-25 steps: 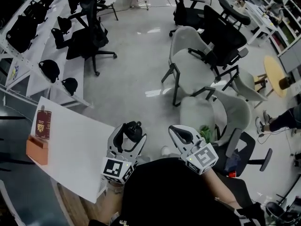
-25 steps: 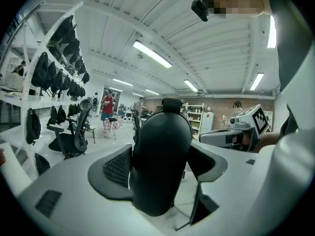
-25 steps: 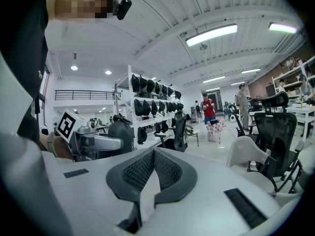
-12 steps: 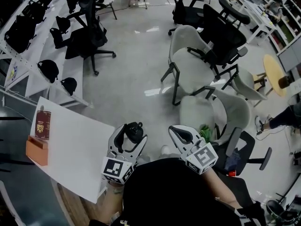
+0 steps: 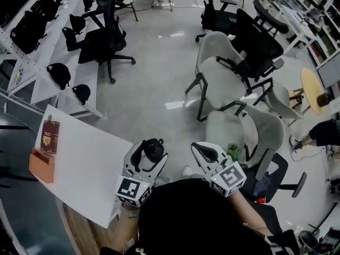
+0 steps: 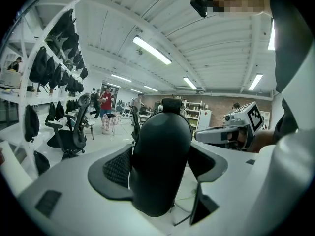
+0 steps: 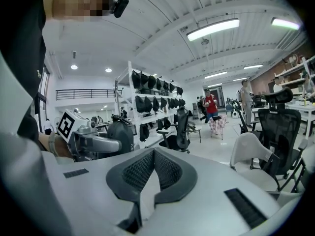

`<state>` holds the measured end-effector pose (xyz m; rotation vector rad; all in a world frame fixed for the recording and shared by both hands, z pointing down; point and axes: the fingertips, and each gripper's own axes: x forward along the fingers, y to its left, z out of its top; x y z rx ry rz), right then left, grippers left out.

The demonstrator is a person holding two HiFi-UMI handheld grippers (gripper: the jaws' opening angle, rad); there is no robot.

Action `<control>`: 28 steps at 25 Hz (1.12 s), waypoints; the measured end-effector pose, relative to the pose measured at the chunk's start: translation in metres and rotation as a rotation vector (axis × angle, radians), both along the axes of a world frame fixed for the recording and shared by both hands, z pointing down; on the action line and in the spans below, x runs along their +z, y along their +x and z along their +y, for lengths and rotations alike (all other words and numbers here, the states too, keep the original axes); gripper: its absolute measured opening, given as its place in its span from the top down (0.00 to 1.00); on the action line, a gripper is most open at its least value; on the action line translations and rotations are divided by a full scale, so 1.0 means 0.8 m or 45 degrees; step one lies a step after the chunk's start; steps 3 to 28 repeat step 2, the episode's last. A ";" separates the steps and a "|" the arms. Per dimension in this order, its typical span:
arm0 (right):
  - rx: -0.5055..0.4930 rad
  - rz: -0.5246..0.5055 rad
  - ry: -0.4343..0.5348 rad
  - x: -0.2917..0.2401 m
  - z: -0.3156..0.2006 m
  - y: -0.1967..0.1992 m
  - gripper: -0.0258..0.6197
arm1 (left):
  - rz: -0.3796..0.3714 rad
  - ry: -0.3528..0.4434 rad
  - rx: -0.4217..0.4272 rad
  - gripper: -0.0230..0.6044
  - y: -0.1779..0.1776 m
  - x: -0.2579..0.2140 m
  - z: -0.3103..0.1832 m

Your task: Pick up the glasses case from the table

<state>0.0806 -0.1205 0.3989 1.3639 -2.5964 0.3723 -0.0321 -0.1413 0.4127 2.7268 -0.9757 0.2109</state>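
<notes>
Two hand-held grippers are held up close to the person's body. The left hand-held gripper (image 5: 146, 154) has its jaws spread around the glasses case (image 6: 160, 166) and gripping it. The case is a smooth, black, rounded oblong, standing upright between the mesh pads. It is off the desk (image 5: 79, 166), in the air just past the desk's near corner. The right hand-held gripper (image 7: 153, 170) has its jaws pressed together with nothing in them. On the desk's far end lie a maroon booklet (image 5: 50, 137) and an orange box (image 5: 41, 166). Grey chairs (image 5: 223, 78) crowd the floor ahead to the right. A black office chair (image 5: 106, 41) stands by shelves (image 5: 32, 62) of black bags (image 5: 58, 74).
</notes>
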 end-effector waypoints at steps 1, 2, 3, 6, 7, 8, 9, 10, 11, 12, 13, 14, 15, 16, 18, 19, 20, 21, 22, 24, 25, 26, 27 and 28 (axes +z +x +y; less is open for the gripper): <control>-0.002 -0.002 -0.002 0.000 -0.001 -0.002 0.92 | 0.000 -0.001 -0.002 0.39 -0.001 0.000 -0.001; -0.004 -0.004 -0.003 0.001 -0.002 -0.003 0.92 | 0.000 -0.002 -0.004 0.39 -0.002 0.001 -0.001; -0.004 -0.004 -0.003 0.001 -0.002 -0.003 0.92 | 0.000 -0.002 -0.004 0.39 -0.002 0.001 -0.001; -0.004 -0.004 -0.003 0.001 -0.002 -0.003 0.92 | 0.000 -0.002 -0.004 0.39 -0.002 0.001 -0.001; -0.004 -0.004 -0.003 0.001 -0.002 -0.003 0.92 | 0.000 -0.002 -0.004 0.39 -0.002 0.001 -0.001; -0.004 -0.004 -0.003 0.001 -0.002 -0.003 0.92 | 0.000 -0.002 -0.004 0.39 -0.002 0.001 -0.001; -0.004 -0.004 -0.003 0.001 -0.002 -0.003 0.92 | 0.000 -0.002 -0.004 0.39 -0.002 0.001 -0.001; -0.004 -0.004 -0.003 0.001 -0.002 -0.003 0.92 | 0.000 -0.002 -0.004 0.39 -0.002 0.001 -0.001; -0.004 -0.004 -0.003 0.001 -0.002 -0.003 0.92 | 0.000 -0.002 -0.004 0.39 -0.002 0.001 -0.001; -0.004 -0.004 -0.003 0.001 -0.002 -0.003 0.92 | 0.000 -0.002 -0.004 0.39 -0.002 0.001 -0.001; -0.004 -0.004 -0.003 0.001 -0.002 -0.003 0.92 | 0.000 -0.002 -0.004 0.39 -0.002 0.001 -0.001; -0.004 -0.004 -0.003 0.001 -0.002 -0.003 0.92 | 0.000 -0.002 -0.004 0.39 -0.002 0.001 -0.001; -0.004 -0.004 -0.003 0.001 -0.002 -0.003 0.92 | 0.000 -0.002 -0.004 0.39 -0.002 0.001 -0.001; -0.004 -0.004 -0.003 0.001 -0.002 -0.003 0.92 | 0.000 -0.002 -0.004 0.39 -0.002 0.001 -0.001; -0.004 -0.004 -0.003 0.001 -0.002 -0.003 0.92 | 0.000 -0.002 -0.004 0.39 -0.002 0.001 -0.001; -0.004 -0.004 -0.003 0.001 -0.002 -0.003 0.92 | 0.000 -0.002 -0.004 0.39 -0.002 0.001 -0.001; -0.004 -0.004 -0.003 0.001 -0.002 -0.003 0.92 | 0.000 -0.002 -0.004 0.39 -0.002 0.001 -0.001; -0.004 -0.004 -0.003 0.001 -0.002 -0.003 0.92 | 0.000 -0.002 -0.004 0.39 -0.002 0.001 -0.001; -0.004 -0.004 -0.003 0.001 -0.002 -0.003 0.92 | 0.000 -0.002 -0.004 0.39 -0.002 0.001 -0.001; -0.004 -0.004 -0.003 0.001 -0.002 -0.003 0.92 | 0.000 -0.002 -0.004 0.39 -0.002 0.001 -0.001; -0.004 -0.004 -0.003 0.001 -0.002 -0.003 0.92 | 0.000 -0.002 -0.004 0.39 -0.002 0.001 -0.001; -0.004 -0.004 -0.003 0.001 -0.002 -0.003 0.92 | 0.000 -0.002 -0.004 0.39 -0.002 0.001 -0.001; -0.004 -0.004 -0.003 0.001 -0.002 -0.003 0.92 | 0.000 -0.002 -0.004 0.39 -0.002 0.001 -0.001; -0.004 -0.004 -0.003 0.001 -0.002 -0.003 0.92 | 0.000 -0.002 -0.004 0.39 -0.002 0.001 -0.001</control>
